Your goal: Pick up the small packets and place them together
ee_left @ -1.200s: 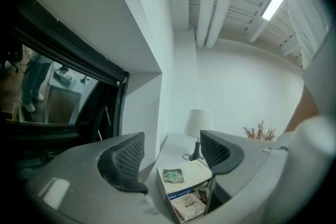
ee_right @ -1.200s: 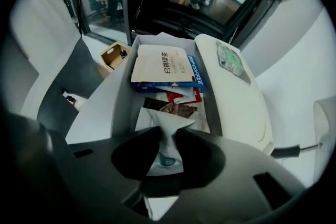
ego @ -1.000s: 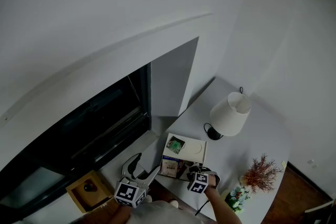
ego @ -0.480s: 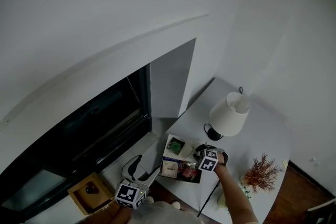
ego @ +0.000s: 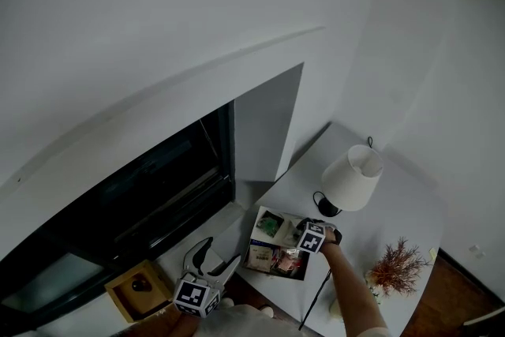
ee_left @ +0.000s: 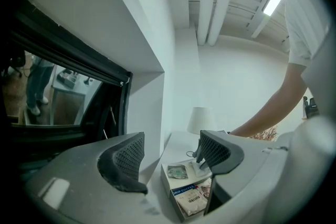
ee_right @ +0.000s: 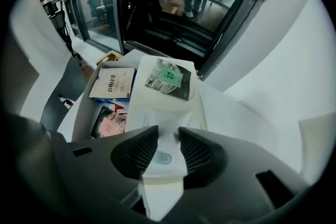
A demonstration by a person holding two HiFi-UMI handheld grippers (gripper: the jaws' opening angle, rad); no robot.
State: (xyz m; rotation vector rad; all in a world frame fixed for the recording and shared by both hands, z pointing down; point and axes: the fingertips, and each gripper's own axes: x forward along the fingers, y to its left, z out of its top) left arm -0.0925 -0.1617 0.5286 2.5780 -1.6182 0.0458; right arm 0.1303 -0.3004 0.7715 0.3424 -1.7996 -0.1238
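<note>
While the right tool [ee_right: 168,131] is easing its jaws apart, a white packet [ee_right: 161,157] is sitting between them, with the pads touching both its faces. It is hanging over the open box [ee_right: 84,107] on the desk [ego: 394,209]. A green packet [ee_right: 169,77] is lying just beyond, and a white-labelled packet [ee_right: 112,84] and a pink packet [ee_right: 111,123] are resting inside the box. The left tool [ee_left: 170,147] is hanging released and empty, well apart.

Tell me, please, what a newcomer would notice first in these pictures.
The right tongs stand at an open box of packets, jaws opening, with a white packet between them. A green packet lies just ahead, and a white lamp stands beside the box.
</note>
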